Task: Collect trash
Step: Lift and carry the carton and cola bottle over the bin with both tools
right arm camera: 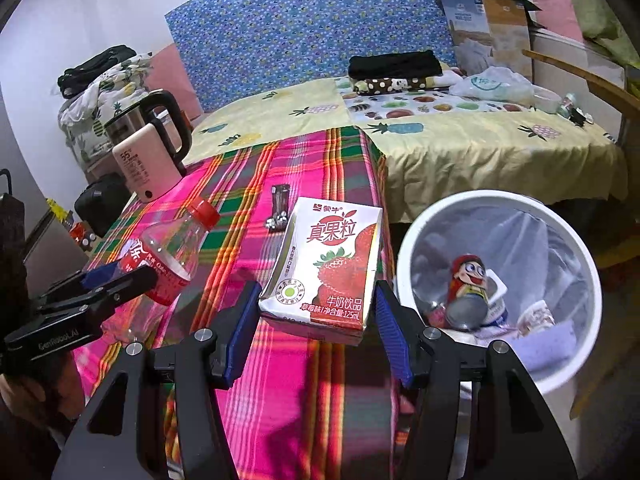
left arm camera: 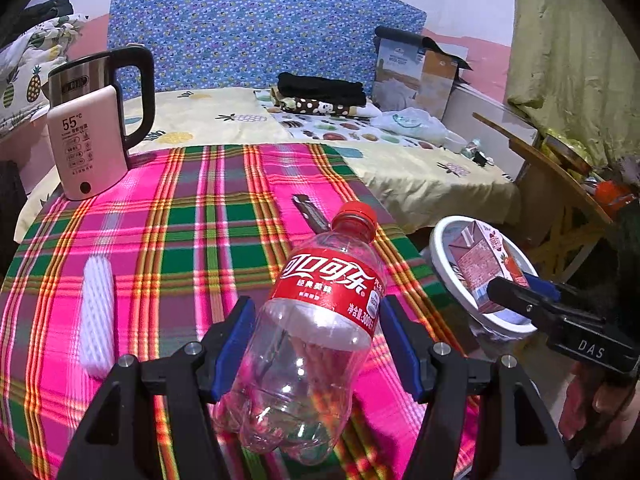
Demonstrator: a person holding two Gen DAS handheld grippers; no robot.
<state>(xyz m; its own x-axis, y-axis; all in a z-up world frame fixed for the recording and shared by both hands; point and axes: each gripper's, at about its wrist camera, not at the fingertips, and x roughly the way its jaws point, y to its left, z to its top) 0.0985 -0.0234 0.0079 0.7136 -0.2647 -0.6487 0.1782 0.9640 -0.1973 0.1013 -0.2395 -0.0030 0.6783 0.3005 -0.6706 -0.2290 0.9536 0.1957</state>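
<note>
Both hands are loaded atm. Left gripper [left arm camera: 318,346] has its blue pads clamped on the sides of an empty cola bottle [left arm camera: 316,320], jaws fairly wide bc the bottle is fat. It's gripped around the lower body, red cap pointing away and up, so the clear base sits back between the fingers. The bottle looks lifted off the plaid cloth [left arm camera: 180,240], not resting on it.

Right gripper [right arm camera: 316,332] is doing the same w/ a strawberry milk carton [right arm camera: 328,264] — pads pressed against its two narrow sides near the bottom edge, printed face up. Holding it by the narrow sides makes sense, the flat box won't twist out.

Landmark = the white bin [right arm camera: 404,248], lined with a bag, sitting just off the table edge. The carton is right beside the bin's rim on the table side, in the left cam it even overlaps the rim. The bottle is further from the bin, over the cloth. Bin already has a cartoon-print can and some wrappers in it.

Still on the cloth, well away from the bin: a white foam sleeve [left arm camera: 97,312] and a small dark wrapper [right arm camera: 279,210] — prob trash too. The kettle [left arm camera: 100,120] at the far corner from the bin isn't.

My guess: carton drops first since it's nearest, then the bottle.
</note>
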